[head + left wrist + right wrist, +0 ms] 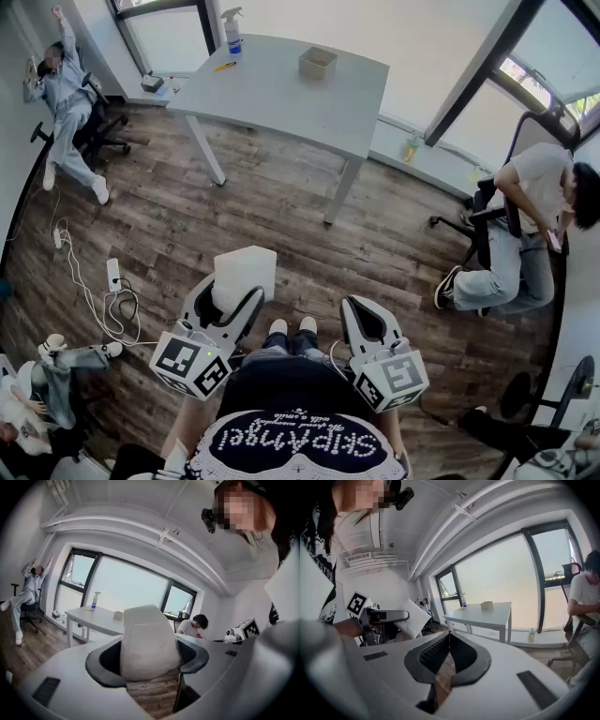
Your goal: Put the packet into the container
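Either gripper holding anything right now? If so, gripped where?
Left gripper holds the white packet, jaws clamped on the sides of its near end; the rest sticks out ahead. Right gripper is shut and empty.

Black shirt, white lettering

White puffy packet, upright at lower centre-left, clamped in the left claw; small beige open container sits on the desk, upper centre.

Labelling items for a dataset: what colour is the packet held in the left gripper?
The packet is plain white, clearest in the left gripper view.
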Action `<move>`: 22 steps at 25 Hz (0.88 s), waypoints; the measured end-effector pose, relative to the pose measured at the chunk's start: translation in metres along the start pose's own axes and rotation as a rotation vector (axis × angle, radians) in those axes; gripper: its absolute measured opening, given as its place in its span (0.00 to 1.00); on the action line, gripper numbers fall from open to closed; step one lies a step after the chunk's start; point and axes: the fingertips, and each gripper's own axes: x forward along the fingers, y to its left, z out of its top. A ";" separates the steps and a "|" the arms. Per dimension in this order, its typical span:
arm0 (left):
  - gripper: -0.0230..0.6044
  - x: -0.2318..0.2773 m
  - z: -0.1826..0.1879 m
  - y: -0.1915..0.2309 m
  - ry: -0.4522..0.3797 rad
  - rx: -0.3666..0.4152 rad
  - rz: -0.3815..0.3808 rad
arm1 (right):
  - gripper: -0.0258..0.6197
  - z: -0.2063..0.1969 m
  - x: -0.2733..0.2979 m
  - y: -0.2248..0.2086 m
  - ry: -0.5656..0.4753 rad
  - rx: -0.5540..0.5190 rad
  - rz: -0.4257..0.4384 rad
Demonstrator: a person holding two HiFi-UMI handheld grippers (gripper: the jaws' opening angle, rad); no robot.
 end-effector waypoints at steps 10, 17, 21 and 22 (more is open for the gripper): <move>0.49 0.018 0.004 -0.005 -0.012 -0.010 -0.018 | 0.06 0.005 0.000 -0.016 -0.020 -0.001 -0.010; 0.49 0.044 0.009 -0.014 -0.031 -0.007 -0.014 | 0.06 0.015 0.000 -0.039 -0.090 0.068 0.042; 0.49 0.051 0.007 -0.012 -0.040 -0.019 -0.011 | 0.06 0.008 0.006 -0.046 -0.058 0.066 0.040; 0.49 0.051 0.007 -0.010 -0.038 -0.022 -0.010 | 0.06 0.008 0.010 -0.046 -0.049 0.067 0.037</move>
